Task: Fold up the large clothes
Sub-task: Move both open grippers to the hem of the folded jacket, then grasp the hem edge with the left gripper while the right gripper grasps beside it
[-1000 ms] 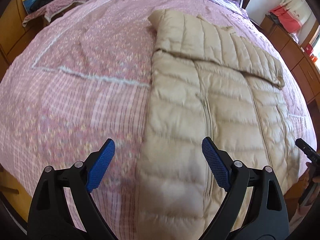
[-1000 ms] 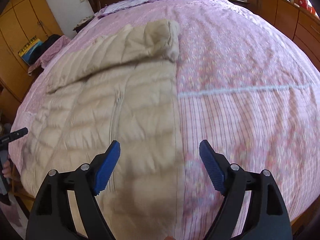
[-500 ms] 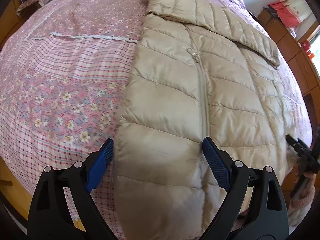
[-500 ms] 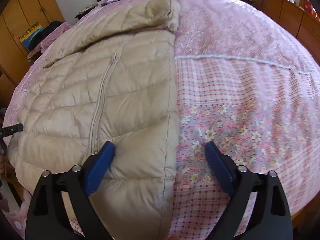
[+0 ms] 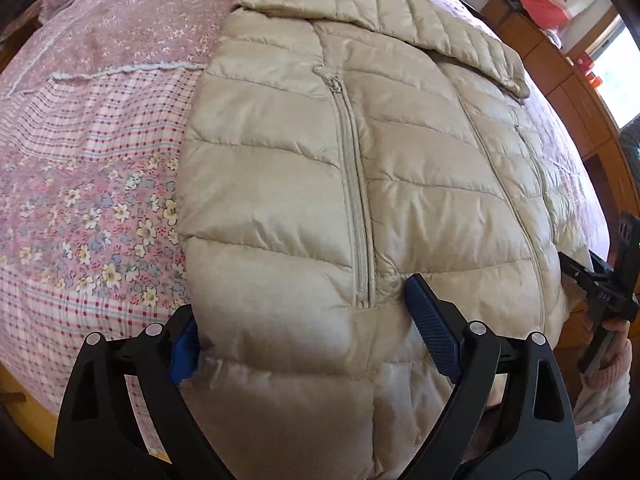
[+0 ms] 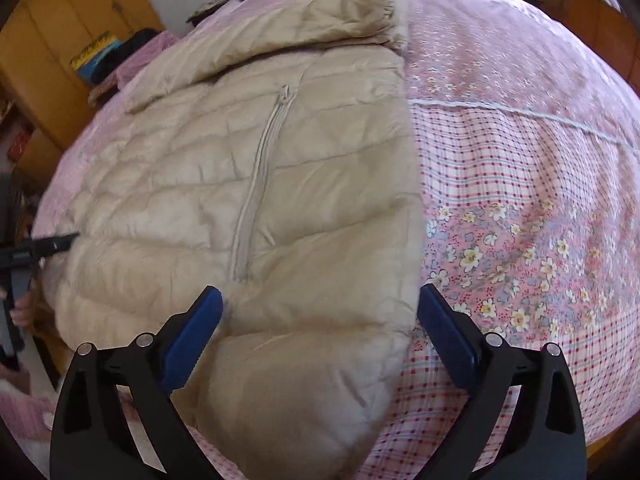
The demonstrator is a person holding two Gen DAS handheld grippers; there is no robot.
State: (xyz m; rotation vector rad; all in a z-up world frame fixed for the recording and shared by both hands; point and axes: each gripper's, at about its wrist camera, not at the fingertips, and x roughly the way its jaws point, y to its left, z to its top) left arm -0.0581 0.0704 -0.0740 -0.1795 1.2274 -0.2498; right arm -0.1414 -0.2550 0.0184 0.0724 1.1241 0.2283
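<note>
A beige quilted down jacket (image 5: 360,184) lies flat on the bed, its sleeves folded across the top, its hem hanging over the near bed edge. It also shows in the right wrist view (image 6: 280,200). My left gripper (image 5: 304,332) is open, its jaws straddling the jacket's left hem corner; the left pad is partly hidden by the fabric. My right gripper (image 6: 320,332) is open, its jaws straddling the jacket's right hem corner. Each gripper shows at the edge of the other's view: the right one (image 5: 600,296) and the left one (image 6: 36,248).
The bed has a pink floral and checked cover (image 5: 80,200), also seen in the right wrist view (image 6: 520,200). Wooden cabinets (image 5: 560,72) stand on one side, yellow wardrobes (image 6: 60,40) on the other. A headboard is at the far end.
Both grippers have come down and forward to the jacket's hem. Their open jaws now sit around the two bottom corners, pressing into the fabric.
</note>
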